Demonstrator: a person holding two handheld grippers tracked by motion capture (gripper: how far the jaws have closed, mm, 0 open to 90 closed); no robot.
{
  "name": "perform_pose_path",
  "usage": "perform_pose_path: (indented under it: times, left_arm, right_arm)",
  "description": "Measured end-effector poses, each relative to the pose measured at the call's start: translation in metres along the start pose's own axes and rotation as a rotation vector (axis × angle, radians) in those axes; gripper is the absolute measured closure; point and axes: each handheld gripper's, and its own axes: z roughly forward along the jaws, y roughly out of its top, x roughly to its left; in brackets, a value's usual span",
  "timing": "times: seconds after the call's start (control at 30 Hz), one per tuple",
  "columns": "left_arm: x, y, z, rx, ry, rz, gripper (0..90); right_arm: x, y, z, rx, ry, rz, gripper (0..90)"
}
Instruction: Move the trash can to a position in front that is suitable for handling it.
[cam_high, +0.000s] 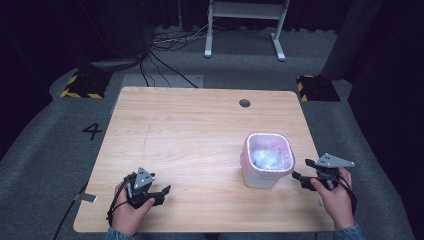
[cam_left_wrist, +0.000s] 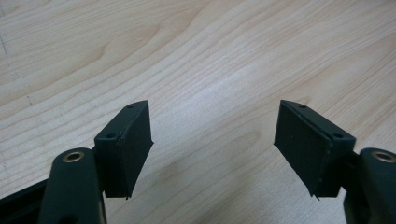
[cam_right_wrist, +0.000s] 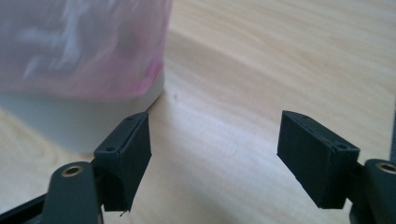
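Note:
A small white bin (cam_high: 266, 161) lined with a pink bag holds crumpled white stuff and stands on the wooden table (cam_high: 190, 130) right of centre. My right gripper (cam_high: 301, 171) hovers just right of the bin, jaws open and empty, pointing toward it. In the right gripper view the bin (cam_right_wrist: 79, 70) looms at upper left, close to the left jaw; my right gripper (cam_right_wrist: 215, 154) has bare table between its pads. My left gripper (cam_high: 165, 192) rests near the front left of the table, open and empty. In the left gripper view my left gripper (cam_left_wrist: 212, 149) frames only wood grain.
A round cable hole (cam_high: 244, 103) sits near the table's far edge. Beyond the table are a white frame's legs (cam_high: 245, 30), loose cables (cam_high: 165, 45) on the grey floor, and two yellow-black striped blocks (cam_high: 82, 85).

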Motion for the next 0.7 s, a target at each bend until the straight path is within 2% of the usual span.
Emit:
perform_pose_path:
  times: [0.07, 0.13, 0.2, 0.37, 0.47, 0.53, 0.57, 0.67, 0.7]
  left_arm:
    - [0.0, 0.001, -0.002, -0.004, 0.003, -0.003, 29.5]
    - [0.0, 0.002, -0.003, -0.012, 0.0, -0.016, 29.7]
    - [0.001, 0.002, -0.004, -0.012, 0.004, -0.015, 29.9]
    - [0.002, 0.004, -0.005, -0.012, 0.01, -0.027, 30.9]
    - [0.002, 0.004, -0.005, -0.011, 0.008, -0.031, 31.1]
    - [0.001, 0.005, -0.005, -0.01, 0.006, -0.03, 31.1]
    - [0.001, 0.005, -0.004, -0.012, 0.007, -0.031, 31.0]
    - [-0.001, 0.006, -0.005, -0.022, 0.011, -0.028, 31.1]
    - [-0.002, 0.006, -0.005, -0.029, 0.014, -0.032, 31.1]
  right_arm:
    - [-0.003, 0.007, 0.003, -0.008, -0.012, 0.005, 26.6]
    - [-0.007, 0.014, 0.007, -0.011, -0.021, -0.01, 25.1]
    - [-0.013, 0.026, 0.011, -0.017, -0.011, -0.007, 23.4]
    - [-0.015, 0.037, 0.016, -0.023, 0.009, -0.012, 20.7]
    - [-0.009, 0.04, 0.023, -0.025, 0.007, -0.028, 24.3]
    - [-0.003, 0.041, 0.029, -0.03, 0.037, -0.035, 26.1]
    - [0.004, 0.041, 0.033, -0.033, 0.036, -0.05, 28.6]
    - [0.01, 0.042, 0.034, -0.025, 0.044, -0.057, 28.7]
    - [0.017, 0.044, 0.035, -0.012, 0.05, -0.076, 28.7]
